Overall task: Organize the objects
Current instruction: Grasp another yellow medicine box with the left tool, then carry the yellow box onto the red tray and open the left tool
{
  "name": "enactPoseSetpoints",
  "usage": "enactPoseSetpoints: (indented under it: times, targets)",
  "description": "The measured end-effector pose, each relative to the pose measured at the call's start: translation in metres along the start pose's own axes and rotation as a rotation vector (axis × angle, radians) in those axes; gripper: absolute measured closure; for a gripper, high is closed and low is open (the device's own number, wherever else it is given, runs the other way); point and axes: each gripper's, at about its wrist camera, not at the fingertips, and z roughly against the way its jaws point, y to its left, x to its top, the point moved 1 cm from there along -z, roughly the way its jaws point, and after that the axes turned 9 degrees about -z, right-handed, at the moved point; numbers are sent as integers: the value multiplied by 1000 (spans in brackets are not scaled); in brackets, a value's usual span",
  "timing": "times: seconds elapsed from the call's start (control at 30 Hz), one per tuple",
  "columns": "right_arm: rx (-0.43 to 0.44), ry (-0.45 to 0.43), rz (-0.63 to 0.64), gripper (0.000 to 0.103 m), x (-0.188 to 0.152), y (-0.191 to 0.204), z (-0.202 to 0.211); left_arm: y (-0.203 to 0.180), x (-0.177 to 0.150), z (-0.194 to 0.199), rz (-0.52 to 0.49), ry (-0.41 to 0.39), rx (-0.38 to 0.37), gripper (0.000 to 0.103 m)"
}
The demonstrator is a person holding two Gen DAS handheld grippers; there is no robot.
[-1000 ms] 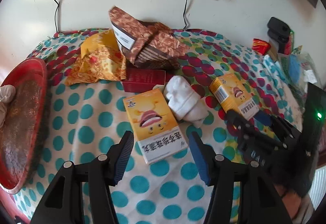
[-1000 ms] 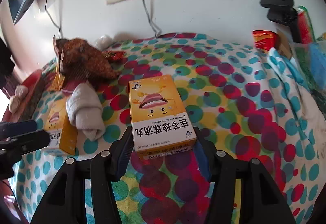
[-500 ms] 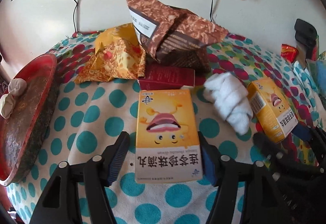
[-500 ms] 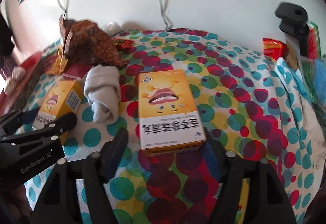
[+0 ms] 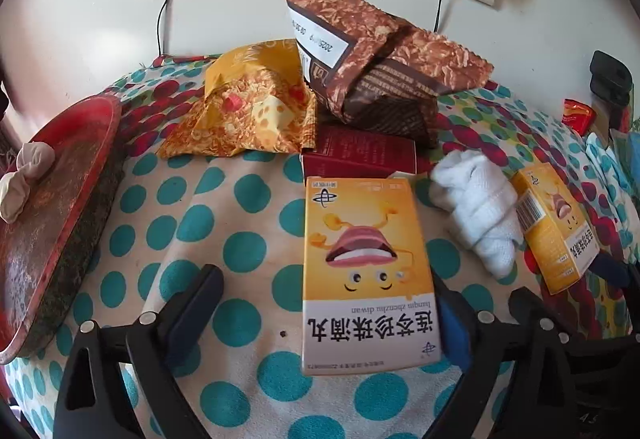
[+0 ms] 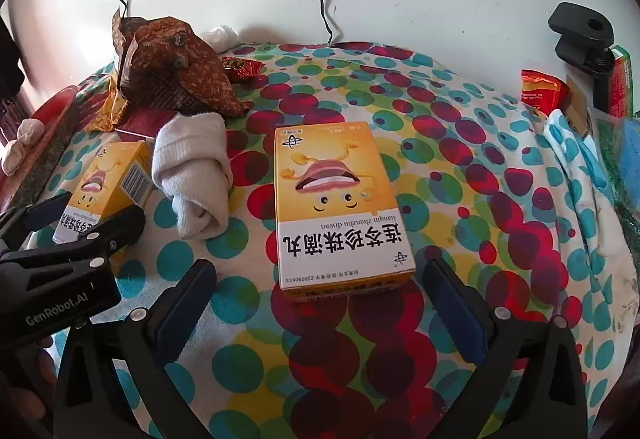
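Two alike yellow medicine boxes lie flat on the spotted cloth. In the left wrist view one yellow box [image 5: 368, 271] lies between the jaws of my left gripper [image 5: 324, 307]. The jaws are opening: the left pad stands well clear of the box and the right pad is close beside its edge. In the right wrist view the other yellow box [image 6: 340, 207] has its near end between the jaws of my right gripper [image 6: 320, 299]. Those jaws are opening too, with a gap on each side. Each view shows the other box [image 5: 556, 227] [image 6: 108, 191] off to one side.
A rolled white sock [image 5: 476, 215] [image 6: 192, 175] lies between the boxes. Behind are a brown snack bag [image 5: 380, 71], a yellow snack bag [image 5: 248, 111] and a dark red box [image 5: 360, 155]. A red tray [image 5: 52, 191] holds beige socks at the left. A black clamp [image 6: 580, 35] stands far right.
Both pairs of jaws have spread wide. The right pads, which pressed on their box, have let it go. The left gripper has come down and forward around its box.
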Motion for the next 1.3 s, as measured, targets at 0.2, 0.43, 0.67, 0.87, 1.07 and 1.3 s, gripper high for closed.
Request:
enactPoseSetpoints:
  times: [0.2,0.43,0.67,0.87,1.07,1.3]
  targets:
    - [-12,-2,-13,0,1,0,1,2,-1,0,4,-2,-2,6]
    - [14,-72,-68,2,2,-9,16,3,-2,5,20,-33,-2,38]
    - [4,-65,-33,55,4,1,16,-7,1,9,-24,-53,-21,51]
    - [-5,-118,-76,55,5,-6,27,-5,1,12,-22,-70,-30,51]
    - [-57,-165,-76,55,4,-5,34,-6,0,13,-39,-70,-8,51]
    - [-69,-166,-69,55,5,-5,36,-8,-3,23,-111,-64,36,51]
